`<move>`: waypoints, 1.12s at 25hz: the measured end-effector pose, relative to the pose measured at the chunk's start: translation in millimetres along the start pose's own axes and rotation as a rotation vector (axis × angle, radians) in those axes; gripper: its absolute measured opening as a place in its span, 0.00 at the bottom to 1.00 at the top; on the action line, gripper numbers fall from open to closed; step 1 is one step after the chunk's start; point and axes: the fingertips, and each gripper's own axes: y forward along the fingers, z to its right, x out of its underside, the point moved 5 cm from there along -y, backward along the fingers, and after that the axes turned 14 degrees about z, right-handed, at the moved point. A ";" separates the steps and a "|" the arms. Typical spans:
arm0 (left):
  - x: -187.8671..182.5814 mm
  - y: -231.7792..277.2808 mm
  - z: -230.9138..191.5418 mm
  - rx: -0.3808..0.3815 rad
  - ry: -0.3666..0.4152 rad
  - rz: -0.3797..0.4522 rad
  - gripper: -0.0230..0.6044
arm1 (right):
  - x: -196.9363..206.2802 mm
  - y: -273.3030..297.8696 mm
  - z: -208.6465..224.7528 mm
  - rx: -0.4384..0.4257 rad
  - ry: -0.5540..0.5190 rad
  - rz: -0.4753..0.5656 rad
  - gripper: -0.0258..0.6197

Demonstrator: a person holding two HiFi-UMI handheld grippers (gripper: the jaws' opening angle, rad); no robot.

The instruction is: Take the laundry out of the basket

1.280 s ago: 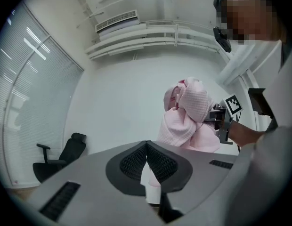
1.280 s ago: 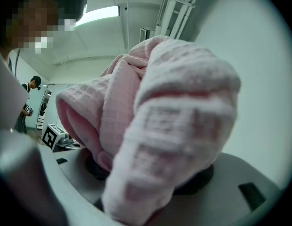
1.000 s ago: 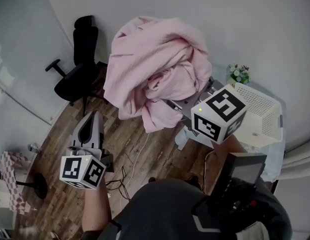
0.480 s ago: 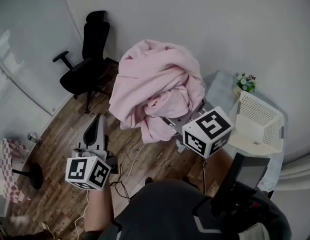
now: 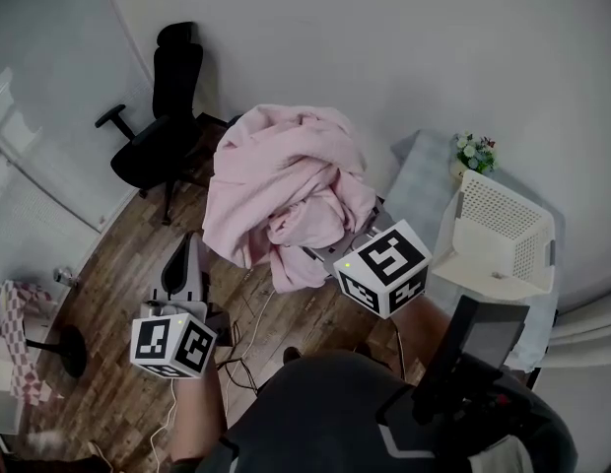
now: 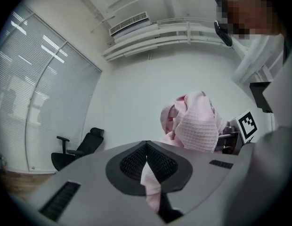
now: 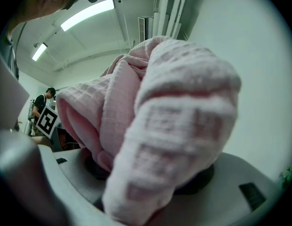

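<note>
Both tongs are held out level in front of the person. The left tongs (image 5: 188, 254) sit low at the near left over the wooden floor (image 5: 118, 254), pressed together on a thin fold of the pink laundry (image 5: 286, 185). The right tongs (image 7: 150, 175) are further right and a little farther out, clamped on a thick wad of the same cloth, which bulges over both jaws and hides their tips. The laundry hangs in a big crumpled bundle off the right tongs, clear of the floor and out of the white basket (image 5: 493, 235).

Compared with a second ago, both tongs have sunk, the right pair more, and the bundle has come down with them. Both grips are unchanged.

The basket stands on the desk (image 5: 419, 180) at the far right, apart from the cloth, with a small pot of flowers (image 5: 473, 152) beside it. A black office chair (image 5: 158, 136) stands at the far left by the wall, and cables (image 5: 256, 333) trail on the floor beneath the hands.
</note>
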 end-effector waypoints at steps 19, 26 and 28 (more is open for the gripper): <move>7.0 2.9 -2.4 -0.026 0.004 -0.037 0.05 | 0.7 -0.6 1.9 0.009 -0.019 -0.012 0.53; 4.3 2.0 -0.9 -0.013 -0.003 -0.010 0.05 | -2.1 -2.2 -0.3 0.009 -0.009 -0.009 0.53; 3.3 2.9 -0.8 -0.016 0.004 -0.015 0.05 | -1.4 -1.7 0.1 0.008 -0.008 -0.008 0.53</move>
